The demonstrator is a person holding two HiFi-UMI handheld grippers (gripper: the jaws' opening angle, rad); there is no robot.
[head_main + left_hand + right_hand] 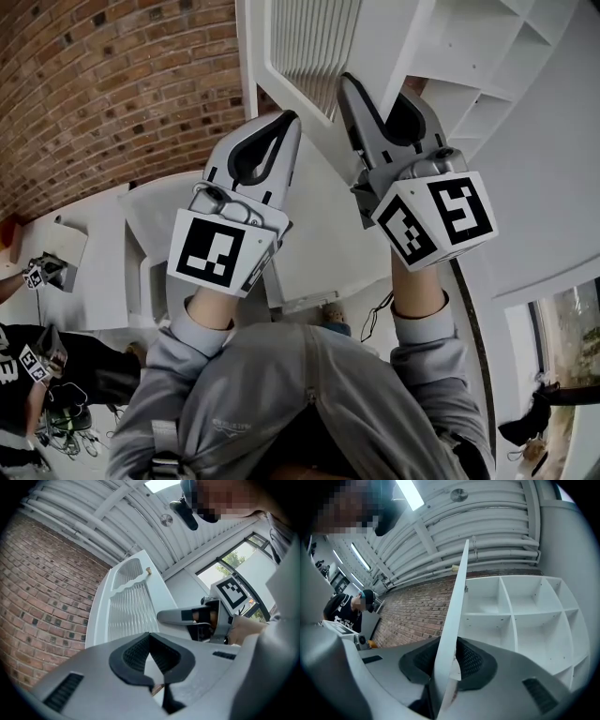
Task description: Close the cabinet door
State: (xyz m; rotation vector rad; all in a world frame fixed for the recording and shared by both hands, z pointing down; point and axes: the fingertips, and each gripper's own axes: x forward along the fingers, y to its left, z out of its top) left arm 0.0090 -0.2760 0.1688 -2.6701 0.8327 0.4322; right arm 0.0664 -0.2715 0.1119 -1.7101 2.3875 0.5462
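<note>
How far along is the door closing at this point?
Done: the right gripper has its jaws clamped on the free edge of the cabinet door. In hand: nothing more yet; the door stands wide open, leaving the white shelves exposed. Left: swing it shut and release. The left gripper is shut and empty.

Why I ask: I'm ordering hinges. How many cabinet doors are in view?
1: the door, swung open from the cabinet, its edge between the jaws of the right gripper. Others may be hidden.
</note>
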